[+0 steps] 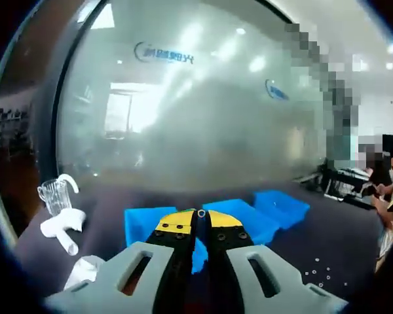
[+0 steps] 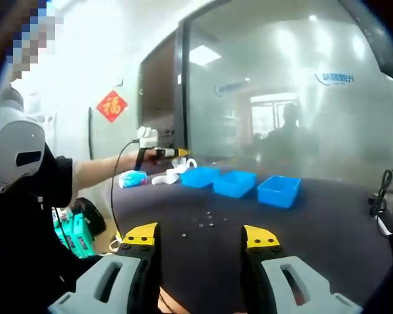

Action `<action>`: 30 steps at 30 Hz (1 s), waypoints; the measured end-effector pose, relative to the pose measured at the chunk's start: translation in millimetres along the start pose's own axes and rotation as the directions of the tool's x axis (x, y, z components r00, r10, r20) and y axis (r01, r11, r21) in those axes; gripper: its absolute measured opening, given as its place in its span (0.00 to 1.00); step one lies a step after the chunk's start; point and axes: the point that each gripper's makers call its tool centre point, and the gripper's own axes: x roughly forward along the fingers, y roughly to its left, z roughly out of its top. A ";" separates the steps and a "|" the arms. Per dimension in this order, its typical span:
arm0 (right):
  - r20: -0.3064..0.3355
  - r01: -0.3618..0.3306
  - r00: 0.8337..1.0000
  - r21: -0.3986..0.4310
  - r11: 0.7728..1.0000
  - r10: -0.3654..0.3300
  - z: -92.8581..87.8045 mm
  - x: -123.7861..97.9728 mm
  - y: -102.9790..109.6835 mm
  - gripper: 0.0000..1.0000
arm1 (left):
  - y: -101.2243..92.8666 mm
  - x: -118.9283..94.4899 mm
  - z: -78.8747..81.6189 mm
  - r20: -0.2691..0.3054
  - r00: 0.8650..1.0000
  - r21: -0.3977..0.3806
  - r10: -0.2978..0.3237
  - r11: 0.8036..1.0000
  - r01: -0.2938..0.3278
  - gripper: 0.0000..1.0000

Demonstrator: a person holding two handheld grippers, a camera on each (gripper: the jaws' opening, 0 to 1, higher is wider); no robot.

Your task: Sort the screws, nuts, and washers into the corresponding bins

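Note:
Three blue bins stand in a row on the dark table: left bin (image 1: pixel 144 222) (image 2: pixel 200 176), middle bin (image 1: pixel 239 216) (image 2: pixel 234 184), right bin (image 1: pixel 283 207) (image 2: pixel 279 190). My left gripper (image 1: pixel 201 214) hangs over the gap between the left and middle bins, jaws together on a small ring-shaped part (image 1: pixel 201 213) at the tips. In the right gripper view the left gripper (image 2: pixel 173 153) is held out on a person's arm above the left bin. Loose small parts (image 1: pixel 318 271) (image 2: pixel 207 223) lie scattered on the table. My right gripper (image 2: pixel 204 239) is open and holds nothing, short of those parts.
A clear measuring cup (image 1: pixel 54 195) and white plastic pieces (image 1: pixel 62 226) (image 2: pixel 167 176) sit left of the bins. A frosted glass wall (image 1: pixel 203 118) rises behind the table. Cables (image 2: pixel 382 196) lie at the table's right edge. People sit at the far right (image 1: pixel 383 190).

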 end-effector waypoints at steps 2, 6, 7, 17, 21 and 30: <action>0.001 0.003 1.000 0.001 1.000 -0.003 0.6 0.3 -0.7 0.45 | 6.5 13.6 1.4 0.002 1.000 -0.016 0.014 1.000 -0.014 0.03; 0.005 0.001 1.000 0.001 1.000 -0.001 3.2 1.3 -0.1 0.45 | 11.9 31.8 -1.9 -0.022 0.999 -0.025 0.032 0.999 -0.032 0.03; 0.008 0.000 1.000 0.001 1.000 0.000 4.0 1.5 0.2 0.45 | 14.2 36.0 -3.8 -0.027 0.999 -0.023 0.044 0.999 -0.044 0.03; 0.004 0.002 1.000 0.005 1.000 -0.003 2.3 0.8 0.5 0.45 | 9.6 42.1 -16.9 -0.065 0.992 0.021 0.109 0.994 -0.108 0.03; 0.005 0.006 1.000 0.009 1.000 -0.006 2.7 0.1 -0.5 0.45 | 11.5 38.3 -17.0 -0.058 0.991 0.013 0.125 0.992 -0.124 0.04; 0.003 0.000 1.000 0.008 1.000 0.000 2.2 1.8 2.5 0.45 | -7.6 24.7 -20.0 -0.061 0.997 -0.008 0.040 0.999 -0.040 0.29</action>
